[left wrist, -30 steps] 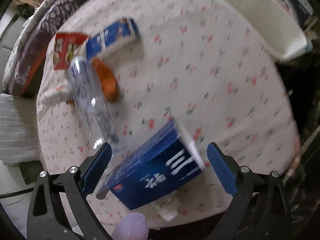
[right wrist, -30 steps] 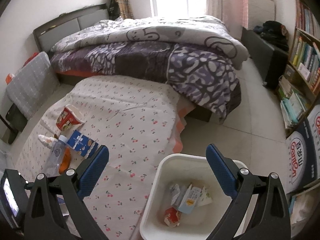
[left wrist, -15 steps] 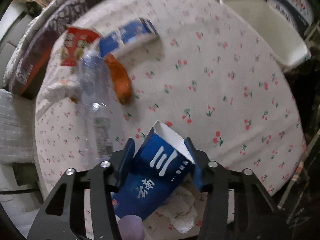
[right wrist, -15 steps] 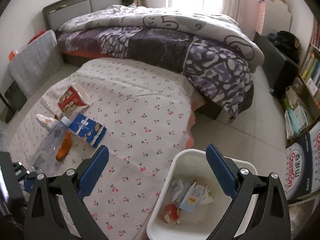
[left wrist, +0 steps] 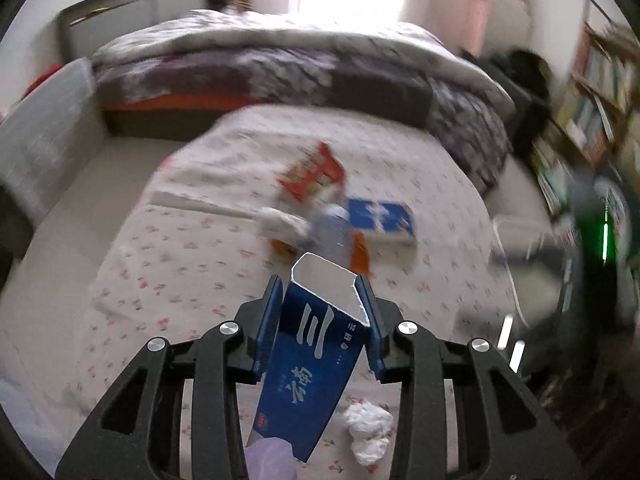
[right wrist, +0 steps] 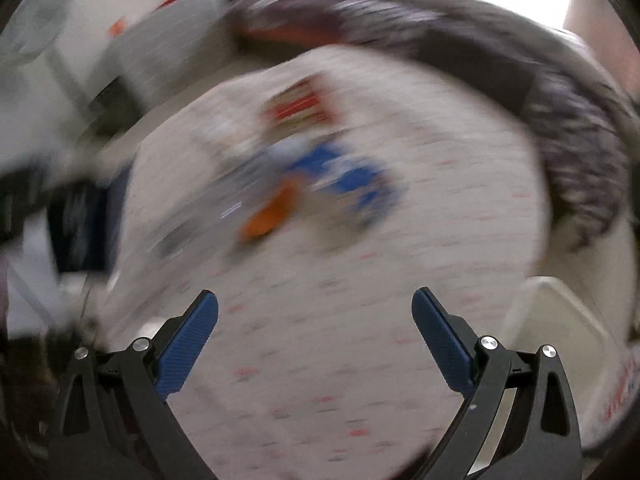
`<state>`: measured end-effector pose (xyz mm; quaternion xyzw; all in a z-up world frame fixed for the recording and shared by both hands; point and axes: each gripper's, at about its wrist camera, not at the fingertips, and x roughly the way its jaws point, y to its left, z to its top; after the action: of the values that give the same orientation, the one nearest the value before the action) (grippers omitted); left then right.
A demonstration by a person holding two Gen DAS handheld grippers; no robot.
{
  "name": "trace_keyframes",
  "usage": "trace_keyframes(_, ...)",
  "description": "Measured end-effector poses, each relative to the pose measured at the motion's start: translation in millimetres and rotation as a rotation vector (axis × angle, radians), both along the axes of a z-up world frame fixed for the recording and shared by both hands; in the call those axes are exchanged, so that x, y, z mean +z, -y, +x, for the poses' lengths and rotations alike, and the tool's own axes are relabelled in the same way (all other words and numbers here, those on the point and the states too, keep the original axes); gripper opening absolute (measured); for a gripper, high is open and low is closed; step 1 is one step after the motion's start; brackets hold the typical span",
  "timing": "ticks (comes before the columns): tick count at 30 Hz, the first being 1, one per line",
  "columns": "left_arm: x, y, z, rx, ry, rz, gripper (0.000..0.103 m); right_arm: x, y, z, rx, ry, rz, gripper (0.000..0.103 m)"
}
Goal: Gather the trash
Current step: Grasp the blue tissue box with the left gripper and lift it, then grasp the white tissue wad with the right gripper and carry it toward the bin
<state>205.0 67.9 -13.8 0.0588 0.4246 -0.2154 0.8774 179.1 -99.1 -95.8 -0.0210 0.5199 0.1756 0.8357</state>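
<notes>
A blue box is pinched by the left gripper, whose jaws are closing on it, above the cloth. The right gripper is spread wide with nothing in it. More trash is left on the cloth. A white bin is seen at the right.

Cherry-print cloth bears wrappers.

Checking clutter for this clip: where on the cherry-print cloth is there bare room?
Free: the cherry-print cloth left of the trash cluster, toward its left edge. Crowded: mid-cloth, where the red snack packet, clear plastic bottle and flat blue-and-white box bunch together.
</notes>
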Motion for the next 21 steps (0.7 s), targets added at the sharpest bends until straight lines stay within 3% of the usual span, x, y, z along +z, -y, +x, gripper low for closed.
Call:
trace_keyframes(5,11,-30,4,0.106,0.021,-0.049,0.036,-27,-75,-30,0.178,-0.044,-0.004,0.095)
trace_keyframes(9,12,-48,7,0.153,0.015,-0.061,0.036,-56,-101,-33,0.138,-0.160,0.029,0.093)
trace_keyframes(13,8,-58,10,0.173,0.001,-0.055,0.036,-68,-116,-33,0.095,-0.173,0.023,0.084)
trace_keyframes(17,5,-66,11,0.187,0.000,-0.044,0.036,-67,-123,-26,0.073,-0.134,0.013,0.033)
trace_keyframes(21,6,-74,12,0.206,0.001,-0.058,0.036,-64,-107,-13,0.025,-0.149,0.077,0.032)
